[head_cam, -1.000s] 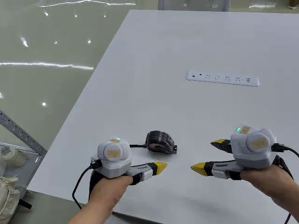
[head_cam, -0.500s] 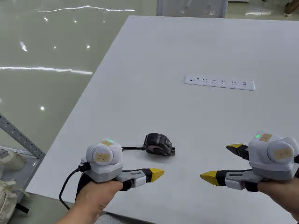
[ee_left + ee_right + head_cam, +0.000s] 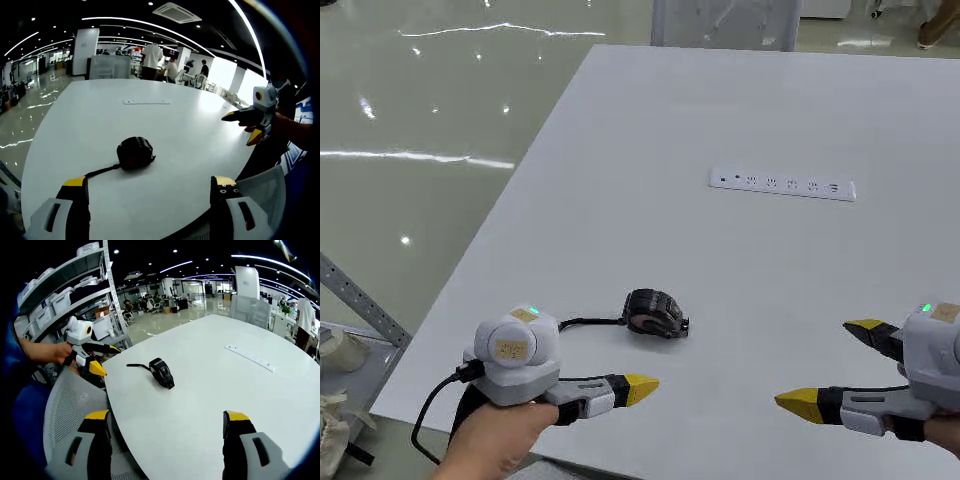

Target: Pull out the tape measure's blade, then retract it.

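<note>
Jaws stand wide apart on both our left gripper (image 3: 149, 182) and our right gripper (image 3: 830, 362), and neither holds anything. We see the black tape measure (image 3: 655, 312) lying on the white worktop (image 3: 720, 120) near its front edge, between the two grippers and nearer the left one, touching neither. Its black strap (image 3: 585, 322) trails toward the left gripper. A white power strip (image 3: 782, 184) lies farther back, well apart.

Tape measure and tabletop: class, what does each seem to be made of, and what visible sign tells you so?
Tape measure: probably black plastic or rubber with a matte finish; the dark case shows little shine.
Table: likely smooth white laminate; the surface is even, with soft glare.
</note>
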`<action>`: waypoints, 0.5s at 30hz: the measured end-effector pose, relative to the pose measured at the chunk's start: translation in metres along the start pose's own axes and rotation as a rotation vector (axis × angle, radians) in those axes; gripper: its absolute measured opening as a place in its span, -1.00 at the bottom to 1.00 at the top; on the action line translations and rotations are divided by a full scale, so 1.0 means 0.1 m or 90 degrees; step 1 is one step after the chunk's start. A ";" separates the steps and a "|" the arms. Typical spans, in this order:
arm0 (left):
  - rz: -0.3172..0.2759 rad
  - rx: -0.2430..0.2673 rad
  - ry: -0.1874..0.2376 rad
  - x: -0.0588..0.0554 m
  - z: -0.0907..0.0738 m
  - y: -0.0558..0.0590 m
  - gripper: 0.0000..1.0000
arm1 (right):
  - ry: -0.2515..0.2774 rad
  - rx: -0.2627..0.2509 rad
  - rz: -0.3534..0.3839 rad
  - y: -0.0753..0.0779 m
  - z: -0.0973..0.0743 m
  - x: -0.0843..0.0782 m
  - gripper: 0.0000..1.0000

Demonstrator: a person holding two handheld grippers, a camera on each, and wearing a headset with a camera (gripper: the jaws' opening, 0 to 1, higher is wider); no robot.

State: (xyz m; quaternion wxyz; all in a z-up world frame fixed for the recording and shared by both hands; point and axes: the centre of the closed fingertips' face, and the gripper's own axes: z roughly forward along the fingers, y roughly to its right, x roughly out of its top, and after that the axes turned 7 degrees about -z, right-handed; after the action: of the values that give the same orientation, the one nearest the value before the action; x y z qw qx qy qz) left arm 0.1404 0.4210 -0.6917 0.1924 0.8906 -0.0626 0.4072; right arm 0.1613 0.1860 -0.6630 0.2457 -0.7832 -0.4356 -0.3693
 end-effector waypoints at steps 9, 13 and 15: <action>0.024 0.006 -0.001 -0.01 -0.19 -0.01 1.00 | 0.004 -0.015 -0.001 -0.06 -0.22 0.02 0.88; 0.029 0.007 -0.004 -0.01 -0.29 0.00 1.00 | 0.002 -0.021 -0.005 -0.05 -0.30 0.00 0.94; 0.032 0.011 -0.012 -0.03 -0.33 0.00 1.00 | 0.003 -0.024 -0.006 -0.06 -0.35 0.01 1.00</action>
State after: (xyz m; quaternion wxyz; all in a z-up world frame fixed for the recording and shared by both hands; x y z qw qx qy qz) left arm 0.1156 0.4337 -0.6740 0.1739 0.8943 -0.0835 0.4037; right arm 0.1438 0.1652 -0.6403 0.2301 -0.7848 -0.4315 -0.3808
